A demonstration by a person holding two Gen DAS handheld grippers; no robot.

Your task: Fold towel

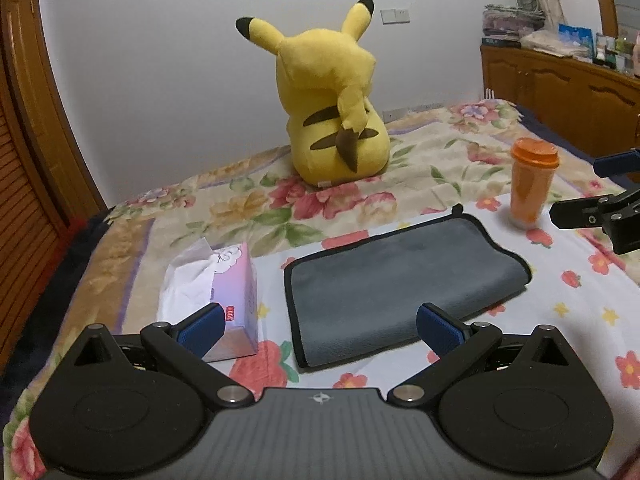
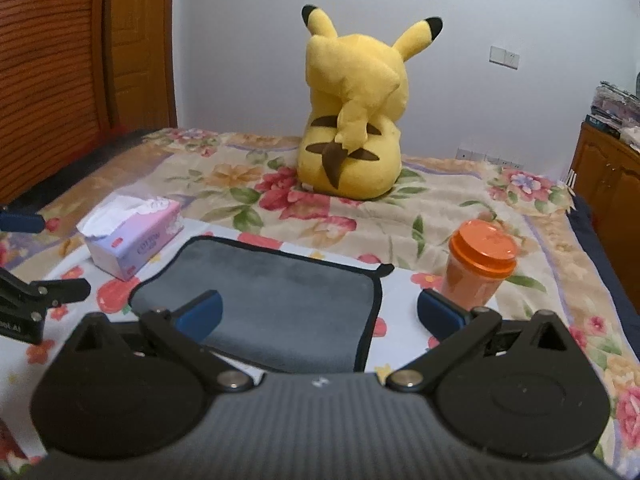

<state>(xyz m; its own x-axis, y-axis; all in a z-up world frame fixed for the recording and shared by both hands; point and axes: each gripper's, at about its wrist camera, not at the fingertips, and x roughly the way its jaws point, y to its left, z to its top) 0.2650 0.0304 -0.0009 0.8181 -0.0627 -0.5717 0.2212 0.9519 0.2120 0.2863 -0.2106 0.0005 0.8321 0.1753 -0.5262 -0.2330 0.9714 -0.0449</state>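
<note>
The towel (image 1: 400, 280) is matt grey fleecy cloth with black stitched edging. The bed (image 1: 440, 160) wears printed floral cloth. The plush (image 1: 332, 112) is soft yellow pile; the cup (image 1: 532, 184) smooth orange plastic; the cabinet (image 1: 560, 84) glossy wood.

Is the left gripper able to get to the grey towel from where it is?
Probably yes. The left gripper is open just short of the towel, nothing lying between them. The tissue box sits off to the left, apart.

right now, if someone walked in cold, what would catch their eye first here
The big yellow Pikachu plush sitting at the far side of the floral bedspread, back turned. Nearer lies the grey towel, flanked by an orange cup and a tissue box.
</note>
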